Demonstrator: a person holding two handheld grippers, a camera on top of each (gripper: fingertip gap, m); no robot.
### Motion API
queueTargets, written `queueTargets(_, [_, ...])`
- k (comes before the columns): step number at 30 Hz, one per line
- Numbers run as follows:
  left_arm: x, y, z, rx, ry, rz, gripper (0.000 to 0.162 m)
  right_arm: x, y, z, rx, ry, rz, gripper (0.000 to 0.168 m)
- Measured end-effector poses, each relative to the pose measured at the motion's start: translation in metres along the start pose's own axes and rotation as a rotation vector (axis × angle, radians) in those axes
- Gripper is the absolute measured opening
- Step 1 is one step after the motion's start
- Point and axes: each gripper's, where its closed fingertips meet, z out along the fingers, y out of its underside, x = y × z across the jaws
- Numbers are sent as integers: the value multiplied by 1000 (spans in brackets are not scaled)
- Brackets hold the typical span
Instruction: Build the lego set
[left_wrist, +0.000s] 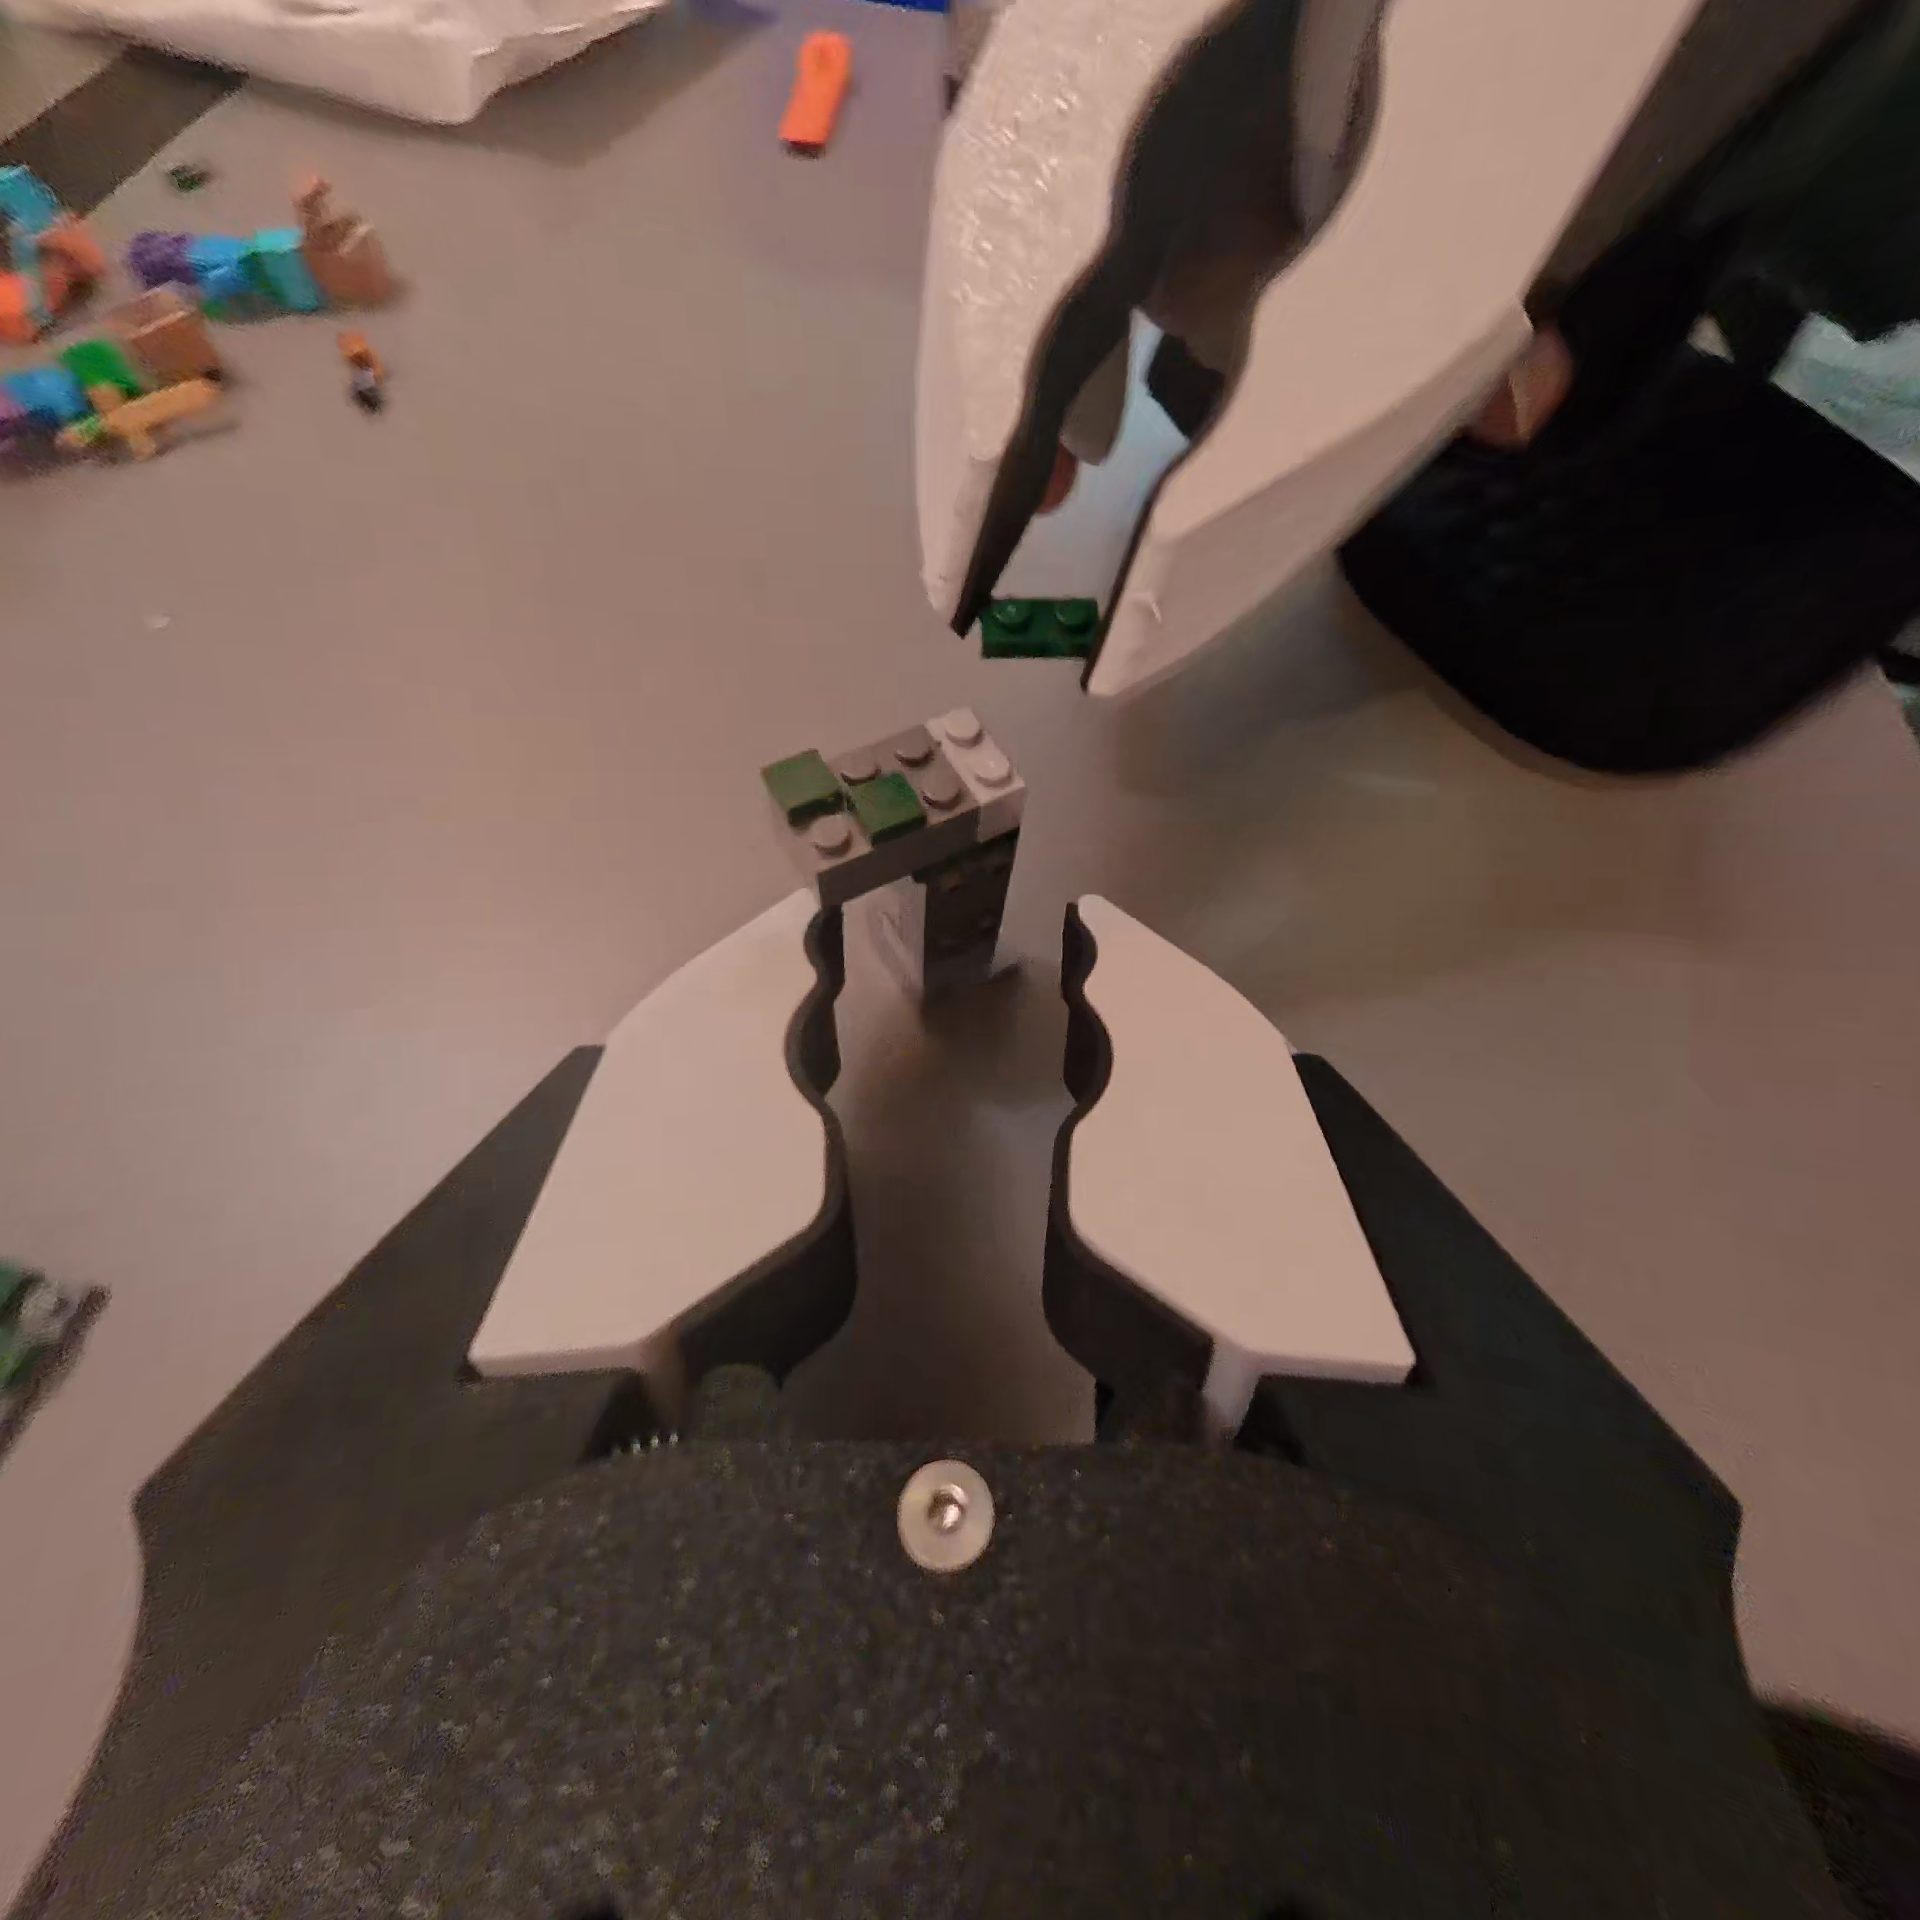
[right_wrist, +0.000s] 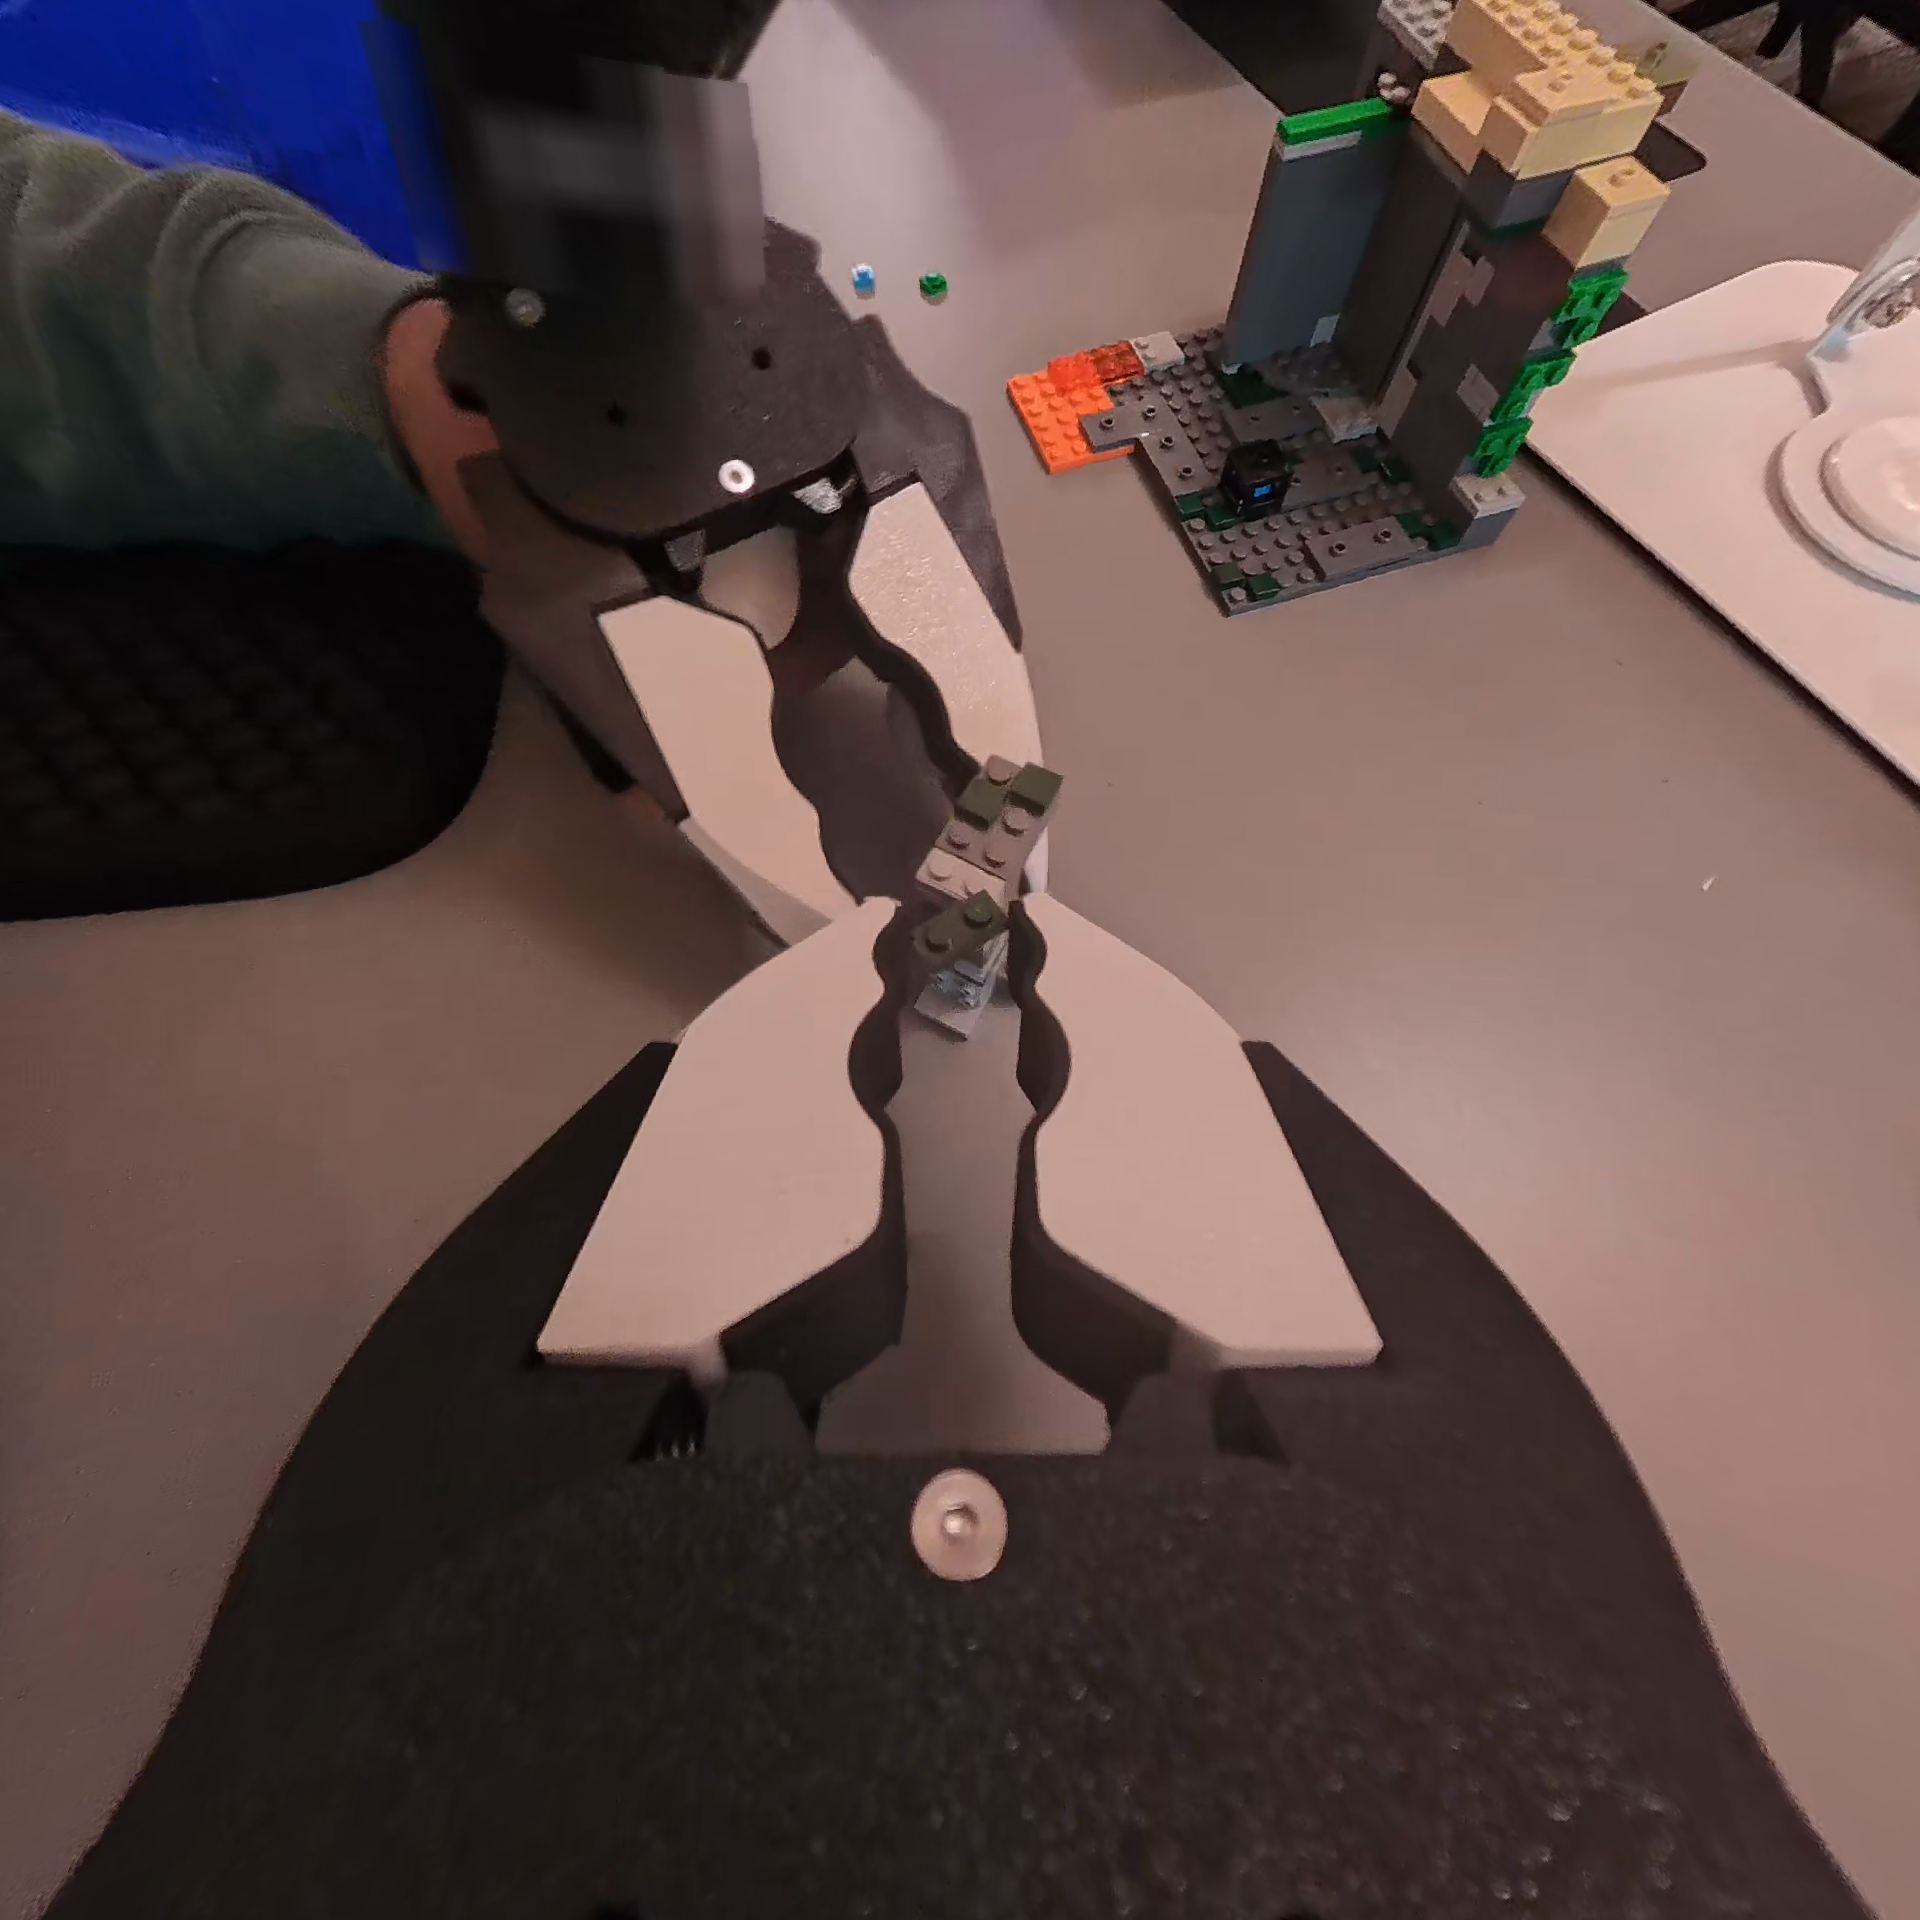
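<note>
A dark green plate (left_wrist: 1039, 627) sits between the white, black-lined fingers (left_wrist: 1174, 582) of the right tool (left_wrist: 1034, 649). The small tower (left_wrist: 906, 831) mixes light grey, dark grey and dark green. On the grey surface (left_wrist: 468, 779), loose bricks (left_wrist: 156, 322) show turquoise, orange, purple, brown and bright green; the larger build (right_wrist: 1403, 343) adds tan and orange.

Each claw (left_wrist: 940, 914) is showing two pale grey fingers (left_wrist: 686, 1174) with wavy black inner pads, seated in a speckled black body carrying one silver screw (left_wrist: 945, 1527). The person is wearing a green sleeve (right_wrist: 177, 343).
</note>
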Motion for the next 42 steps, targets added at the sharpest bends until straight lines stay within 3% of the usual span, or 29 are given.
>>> queueTargets(3, [2,-2,-1,2,159,35,38,-1,-3,-2,0,-9,2,17])
queueTargets(9, [5,-8,1,-10,325,69,23,-6,-5,-3,-9,-10,-55,17])
queueTargets(21, [2,-14,11,34,91,104,22,14,-13,-2,38,-14,-91,17])
queueTargets(30, [-4,-17,8,54,166,99,22,14,-31,-9,32,-224,-404,17])
queueTargets(42, [-1,-17,4,65,242,80,27,20,-34,-8,-25,-451,-515,17])
